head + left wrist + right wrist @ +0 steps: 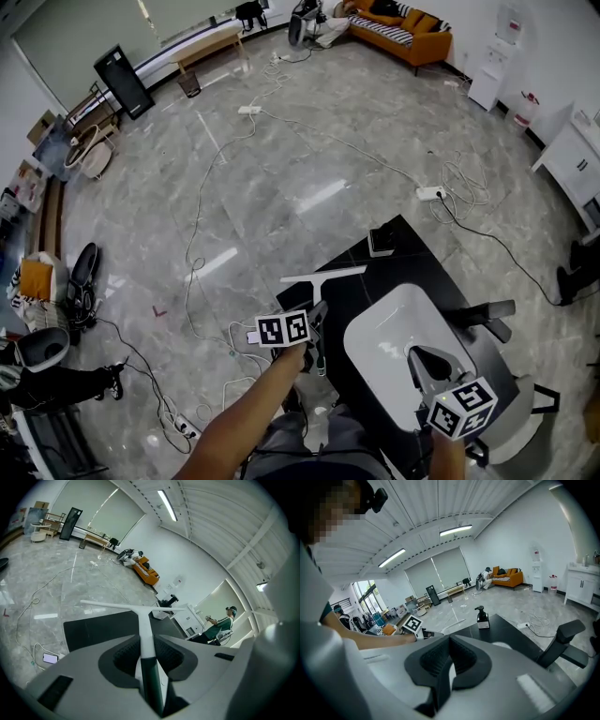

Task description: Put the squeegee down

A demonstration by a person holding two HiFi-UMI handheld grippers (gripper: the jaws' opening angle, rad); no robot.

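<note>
Showing the left gripper (317, 328) clamped on the handle of the white squeegee (323, 275), its jaws only as far apart as the handle is thick. The squeegee's blade lies crosswise above the left edge of the black table (417, 262), handle pointing back toward the person; contact with the table cannot be told. The right gripper (424, 364), jaws together and empty, hangs over the white basin (384, 328) on the table's near half. A pump bottle (382, 241) stands at the table's far end.

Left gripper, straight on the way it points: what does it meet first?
Likely the black table: the left gripper points down at its top, so the held squeegee would touch first. Depth near the edge is unclear.
</note>
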